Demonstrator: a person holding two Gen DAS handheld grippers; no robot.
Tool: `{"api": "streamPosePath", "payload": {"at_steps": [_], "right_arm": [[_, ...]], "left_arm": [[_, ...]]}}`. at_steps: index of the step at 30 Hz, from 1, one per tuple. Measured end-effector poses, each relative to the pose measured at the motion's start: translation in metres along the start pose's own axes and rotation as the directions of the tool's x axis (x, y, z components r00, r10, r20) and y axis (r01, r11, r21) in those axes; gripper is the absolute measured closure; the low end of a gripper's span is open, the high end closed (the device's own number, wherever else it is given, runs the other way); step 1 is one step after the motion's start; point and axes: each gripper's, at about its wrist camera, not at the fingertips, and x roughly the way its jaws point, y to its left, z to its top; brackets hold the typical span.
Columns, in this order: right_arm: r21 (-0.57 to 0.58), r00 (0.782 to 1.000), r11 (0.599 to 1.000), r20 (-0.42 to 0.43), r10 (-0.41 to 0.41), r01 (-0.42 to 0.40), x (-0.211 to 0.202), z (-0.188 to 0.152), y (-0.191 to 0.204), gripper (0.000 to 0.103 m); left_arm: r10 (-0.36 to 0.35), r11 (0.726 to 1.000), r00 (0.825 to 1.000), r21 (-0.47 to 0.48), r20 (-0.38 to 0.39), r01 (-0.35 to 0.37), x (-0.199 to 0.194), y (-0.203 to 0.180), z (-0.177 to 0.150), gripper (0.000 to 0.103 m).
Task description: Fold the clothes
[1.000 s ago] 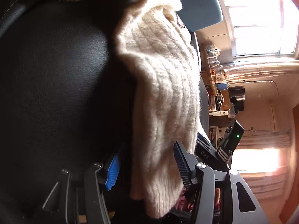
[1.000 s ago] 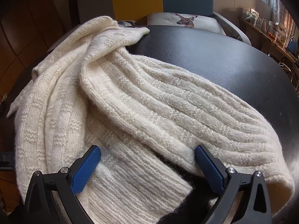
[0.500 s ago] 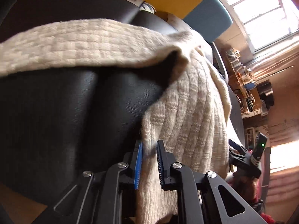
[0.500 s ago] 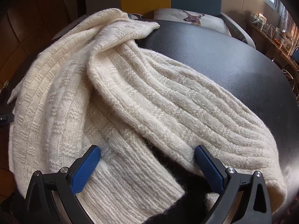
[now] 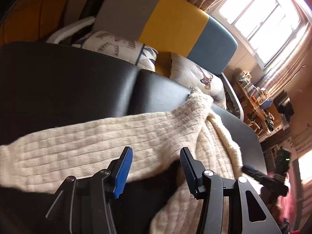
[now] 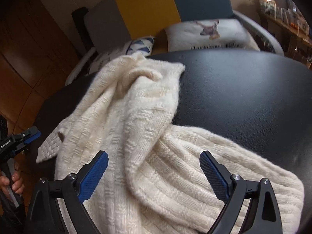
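Sweater (image 6: 136, 136), cream, chunky rib-knit, lies rumpled on the black padded table (image 6: 243, 97), bunched toward its left and near edges. One sleeve (image 5: 87, 152) stretches flat toward the left edge; a second fold (image 6: 224, 165) runs along the near edge. Left gripper (image 5: 156, 167) hovers over the sleeve, jaws parted, holding nothing. Right gripper (image 6: 154, 173) likewise stands wide open above the body of the knit, empty. Judgement: laying-out stage, no fold made yet. Next move calls for a pinch on a hem or cuff and spreading flat. Knit looks thick, soft, likely to sag. Table surface is smooth, leather-like.
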Motion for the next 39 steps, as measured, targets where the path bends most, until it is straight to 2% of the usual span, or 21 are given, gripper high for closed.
{"api": "streamPosePath", "payload": {"at_steps": [1, 2, 3, 5, 6, 8, 11, 14, 17, 20, 21, 23, 25, 27, 29, 30, 31, 32, 33, 36, 39], "right_arm": [[-0.011, 0.999, 0.999, -0.013, -0.047, 0.046, 0.011, 0.003, -0.002, 0.035], [-0.042, 0.991, 0.990, -0.012, -0.136, 0.136, 0.020, 0.006, -0.003, 0.048], [-0.066, 0.977, 0.974, 0.003, -0.215, 0.215, 0.026, 0.011, -0.005, 0.055], [-0.093, 0.940, 0.936, 0.056, -0.337, 0.341, 0.027, 0.024, -0.013, 0.055], [-0.097, 0.929, 0.924, 0.064, -0.365, 0.370, 0.027, 0.030, -0.017, 0.054], [-0.080, 0.940, 0.936, 0.043, -0.339, 0.342, 0.023, 0.041, -0.028, 0.053], [-0.078, 0.924, 0.923, 0.089, -0.371, 0.378, 0.002, 0.054, -0.028, 0.050], [-0.108, 0.944, 0.946, 0.166, -0.285, 0.305, -0.025, 0.063, -0.010, 0.050], [-0.185, 0.962, 0.956, 0.199, -0.189, 0.226, -0.033, 0.078, 0.017, 0.049], [-0.235, 0.987, 0.967, 0.150, -0.064, 0.098, -0.013, 0.103, 0.037, 0.049], [-0.240, 0.989, 0.967, 0.137, -0.052, 0.084, -0.003, 0.113, 0.042, 0.049], [-0.244, 0.989, 0.964, 0.121, -0.081, 0.109, 0.020, 0.132, 0.049, 0.049], [-0.197, 0.996, 0.978, 0.071, -0.054, 0.067, 0.044, 0.152, 0.037, 0.049], [-0.169, 0.999, 0.985, 0.014, -0.039, 0.041, 0.068, 0.162, 0.025, 0.049], [-0.156, 0.998, 0.987, -0.042, -0.044, 0.037, 0.090, 0.164, 0.014, 0.049], [-0.151, 0.996, 0.987, -0.066, -0.059, 0.049, 0.099, 0.162, 0.007, 0.049], [-0.147, 0.993, 0.987, -0.091, -0.074, 0.061, 0.108, 0.159, 0.001, 0.050], [-0.149, 0.993, 0.987, -0.090, -0.076, 0.062, 0.112, 0.157, -0.006, 0.050], [-0.164, 0.995, 0.984, -0.064, -0.074, 0.063, 0.110, 0.153, -0.011, 0.052], [-0.234, 0.993, 0.966, -0.009, -0.117, 0.112, 0.107, 0.144, -0.014, 0.053], [-0.280, 0.989, 0.949, -0.002, -0.149, 0.143, 0.105, 0.143, -0.008, 0.053]], "left_arm": [[-0.015, 1.000, 1.000, 0.021, -0.007, 0.015, 0.004, -0.006, 0.002, 0.051], [-0.006, 0.998, 1.000, 0.055, -0.006, 0.006, 0.009, -0.011, 0.001, 0.051], [0.021, 0.996, 1.000, 0.089, 0.002, -0.021, 0.013, -0.015, 0.002, 0.051], [0.061, 0.991, 0.998, 0.120, -0.014, -0.059, 0.030, -0.017, 0.007, 0.051], [0.059, 0.993, 0.998, 0.108, -0.031, -0.056, 0.037, -0.015, 0.011, 0.051], [0.036, 0.997, 0.998, 0.064, -0.055, -0.033, 0.042, -0.006, 0.018, 0.051], [0.055, 0.995, 0.998, 0.086, -0.022, -0.053, 0.037, -0.003, 0.035, 0.051], [0.065, 0.988, 0.998, 0.138, 0.015, -0.066, 0.037, -0.011, 0.058, 0.051], [0.072, 0.980, 0.997, 0.184, 0.000, -0.071, 0.053, -0.031, 0.081, 0.048], [0.083, 0.969, 0.996, 0.236, -0.010, -0.078, 0.075, -0.051, 0.097, 0.047], [0.082, 0.968, 0.996, 0.240, -0.021, -0.075, 0.084, -0.056, 0.101, 0.047], [0.064, 0.970, 0.995, 0.240, -0.073, -0.044, 0.110, -0.065, 0.112, 0.047], [0.048, 0.973, 0.991, 0.231, -0.127, -0.017, 0.133, -0.071, 0.119, 0.042], [0.036, 0.975, 0.983, 0.221, -0.179, 0.004, 0.155, -0.074, 0.121, 0.041], [0.065, 0.967, 0.978, 0.254, -0.200, -0.012, 0.171, -0.075, 0.117, 0.041], [0.110, 0.959, 0.975, 0.280, -0.192, -0.053, 0.179, -0.075, 0.114, 0.045], [0.135, 0.954, 0.974, 0.290, -0.183, -0.077, 0.183, -0.072, 0.109, 0.052], [0.156, 0.950, 0.971, 0.299, -0.183, -0.096, 0.187, -0.068, 0.105, 0.072], [0.170, 0.947, 0.971, 0.301, -0.170, -0.113, 0.188, -0.062, 0.102, 0.081], [0.176, 0.946, 0.973, 0.298, -0.151, -0.125, 0.185, -0.054, 0.098, 0.082], [0.184, 0.947, 0.971, 0.291, -0.154, -0.134, 0.182, -0.055, 0.097, 0.078]]}}
